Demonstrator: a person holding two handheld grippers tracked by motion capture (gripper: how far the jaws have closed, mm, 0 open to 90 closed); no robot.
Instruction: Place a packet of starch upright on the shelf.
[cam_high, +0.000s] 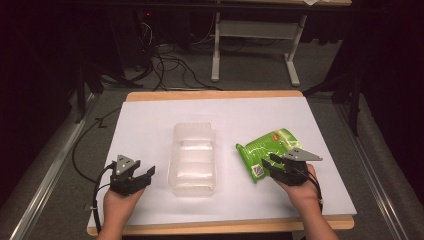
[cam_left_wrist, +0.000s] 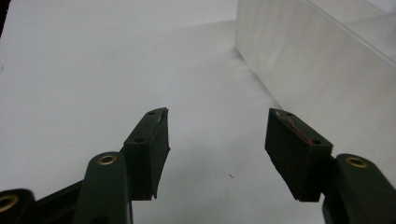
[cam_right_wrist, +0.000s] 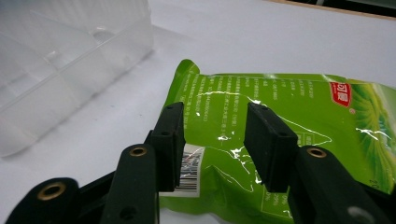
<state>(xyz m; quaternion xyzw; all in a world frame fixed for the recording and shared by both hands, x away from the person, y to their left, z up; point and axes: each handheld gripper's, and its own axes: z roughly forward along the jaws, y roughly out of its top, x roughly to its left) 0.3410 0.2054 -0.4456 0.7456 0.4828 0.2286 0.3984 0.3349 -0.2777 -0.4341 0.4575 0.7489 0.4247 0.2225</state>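
Right tool sits low over the near end of the green snack bag, jaws half spread and straddling the barcode corner. In the right gripper view the bag lies between and under the fingers; pads not seen pressing, so no grip yet. Bag lies flat on the white desk, just right of the clear plastic bin, not touching it. Likely placed so it can be lifted and dropped into the bin.

Left tool rests near the bin's left wall, jaws wide, nothing between them, bare desk below. Probably waiting to steady the bin
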